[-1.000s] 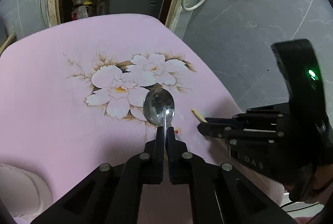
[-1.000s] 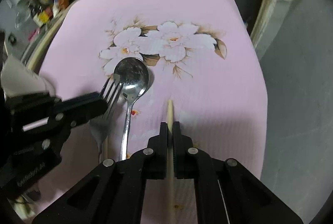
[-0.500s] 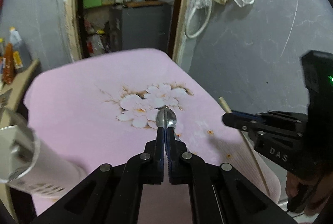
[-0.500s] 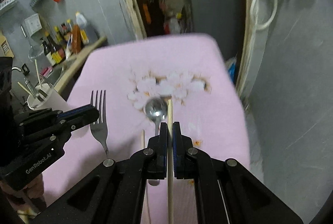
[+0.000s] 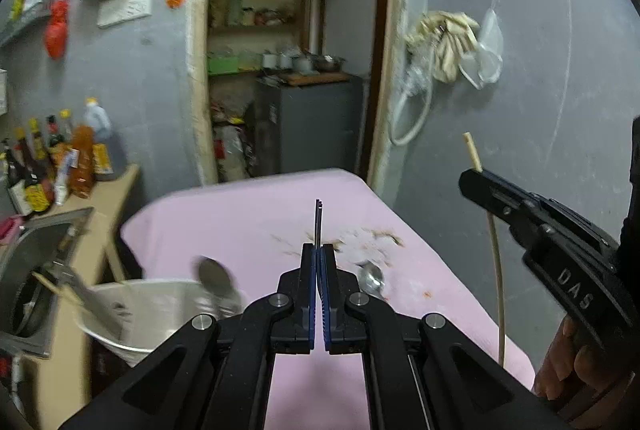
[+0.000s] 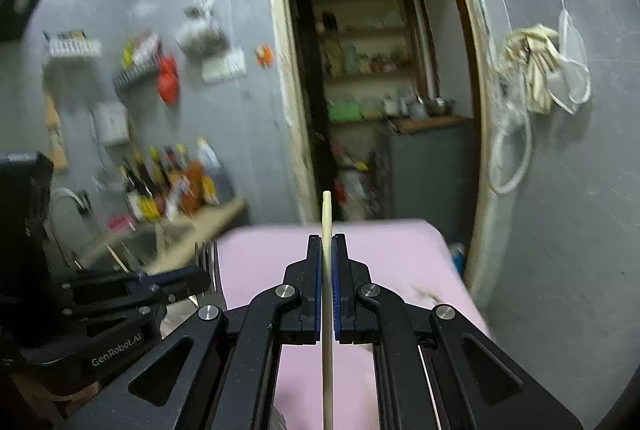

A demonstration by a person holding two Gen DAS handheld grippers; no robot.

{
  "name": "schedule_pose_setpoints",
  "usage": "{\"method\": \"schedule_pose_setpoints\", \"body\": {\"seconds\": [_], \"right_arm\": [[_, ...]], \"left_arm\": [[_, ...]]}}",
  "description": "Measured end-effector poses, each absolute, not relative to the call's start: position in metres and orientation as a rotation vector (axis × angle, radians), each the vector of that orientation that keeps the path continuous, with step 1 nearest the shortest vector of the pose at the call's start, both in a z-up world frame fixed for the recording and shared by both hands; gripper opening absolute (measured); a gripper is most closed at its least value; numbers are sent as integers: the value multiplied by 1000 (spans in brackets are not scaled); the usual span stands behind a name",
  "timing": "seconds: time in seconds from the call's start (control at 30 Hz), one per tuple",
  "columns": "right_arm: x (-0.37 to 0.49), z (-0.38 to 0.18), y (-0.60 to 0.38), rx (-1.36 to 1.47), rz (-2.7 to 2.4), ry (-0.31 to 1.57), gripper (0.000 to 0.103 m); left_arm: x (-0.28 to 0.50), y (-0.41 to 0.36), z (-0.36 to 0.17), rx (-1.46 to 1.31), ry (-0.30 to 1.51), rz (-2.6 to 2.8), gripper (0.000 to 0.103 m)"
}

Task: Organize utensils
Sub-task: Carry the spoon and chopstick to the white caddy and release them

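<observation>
Fork (image 5: 318,222) pinched edge-on in left gripper (image 5: 319,250) | chopstick (image 6: 327,230) clamped in right gripper (image 6: 327,242) | both held up over pink worktop (image 5: 240,222) | spoon (image 5: 372,278) left lying there

Shiny metal spoon (image 5: 371,279); pale wooden chopstick (image 6: 327,230); matt pink cloth (image 5: 248,222).
</observation>
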State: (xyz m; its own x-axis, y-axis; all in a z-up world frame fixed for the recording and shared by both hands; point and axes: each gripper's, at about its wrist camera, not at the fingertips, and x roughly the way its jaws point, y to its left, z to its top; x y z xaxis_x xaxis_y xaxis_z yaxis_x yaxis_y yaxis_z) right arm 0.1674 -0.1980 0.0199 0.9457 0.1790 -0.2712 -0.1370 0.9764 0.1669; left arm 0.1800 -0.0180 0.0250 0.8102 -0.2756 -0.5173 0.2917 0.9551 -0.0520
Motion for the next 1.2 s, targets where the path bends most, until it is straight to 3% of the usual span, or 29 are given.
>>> {"method": "schedule_pose_setpoints", "body": {"seconds": [0.3,0.53,1.2], "right_arm": [[188,67,-141,340,365,122,4],[220,60,-95,426,492,92,4],[272,0,-14,300,339,54,4]], "left_arm": [[175,72,87,-17,500,-150,3],[174,125,105,-17,439,-14,3],[216,158,55,50,466,146,3]]}}
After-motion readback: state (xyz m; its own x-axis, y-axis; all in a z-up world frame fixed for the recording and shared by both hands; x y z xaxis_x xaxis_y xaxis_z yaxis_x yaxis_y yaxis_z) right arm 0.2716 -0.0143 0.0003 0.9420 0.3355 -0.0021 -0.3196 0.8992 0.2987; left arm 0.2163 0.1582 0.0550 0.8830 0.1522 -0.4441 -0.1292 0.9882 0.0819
